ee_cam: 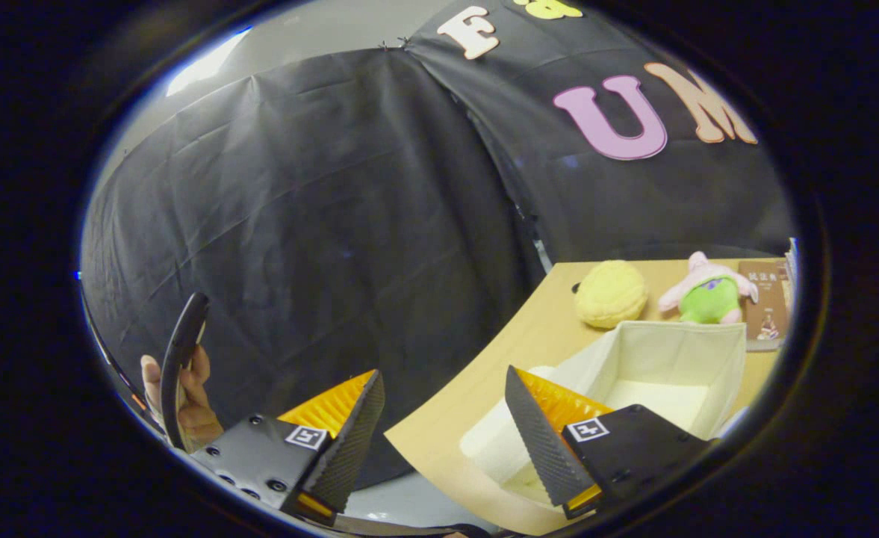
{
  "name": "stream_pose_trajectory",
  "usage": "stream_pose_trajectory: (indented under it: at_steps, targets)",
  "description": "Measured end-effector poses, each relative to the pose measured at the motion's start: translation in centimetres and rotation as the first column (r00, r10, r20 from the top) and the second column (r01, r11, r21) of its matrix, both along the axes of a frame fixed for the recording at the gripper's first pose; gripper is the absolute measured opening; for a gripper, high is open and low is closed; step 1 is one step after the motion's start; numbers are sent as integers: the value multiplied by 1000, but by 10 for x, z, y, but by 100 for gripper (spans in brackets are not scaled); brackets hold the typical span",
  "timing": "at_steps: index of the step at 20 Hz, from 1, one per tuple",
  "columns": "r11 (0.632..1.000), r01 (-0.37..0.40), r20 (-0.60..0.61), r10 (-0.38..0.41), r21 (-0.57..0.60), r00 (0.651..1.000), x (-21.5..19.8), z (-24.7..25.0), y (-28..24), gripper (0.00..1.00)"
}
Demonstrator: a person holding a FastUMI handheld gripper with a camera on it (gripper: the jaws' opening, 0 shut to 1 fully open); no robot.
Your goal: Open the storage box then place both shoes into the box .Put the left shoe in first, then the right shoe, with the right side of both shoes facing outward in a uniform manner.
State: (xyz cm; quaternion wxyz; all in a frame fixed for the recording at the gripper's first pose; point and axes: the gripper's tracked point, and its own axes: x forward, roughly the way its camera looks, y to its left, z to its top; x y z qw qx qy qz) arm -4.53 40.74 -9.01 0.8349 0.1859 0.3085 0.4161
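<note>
Gripper [445, 433] released, ribbed black fingers [349, 441] with orange backing spread wide, nothing between. Storage box [678, 351]: white fabric, rectangular, open-topped, near the table's [514, 344] front edge, behind the right finger. Table light wood. Yellow plush ball [611, 294] and pink-green plush [708, 290] beyond the box. A hand [185, 396] holds a dark curved object [181, 359]
</note>
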Motion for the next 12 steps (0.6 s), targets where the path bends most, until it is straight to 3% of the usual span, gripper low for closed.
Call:
stream_pose_trajectory:
  at_steps: [12]
  targets:
    - [956, 246, 75, -237, -157, 969, 39, -30, -185, 100]
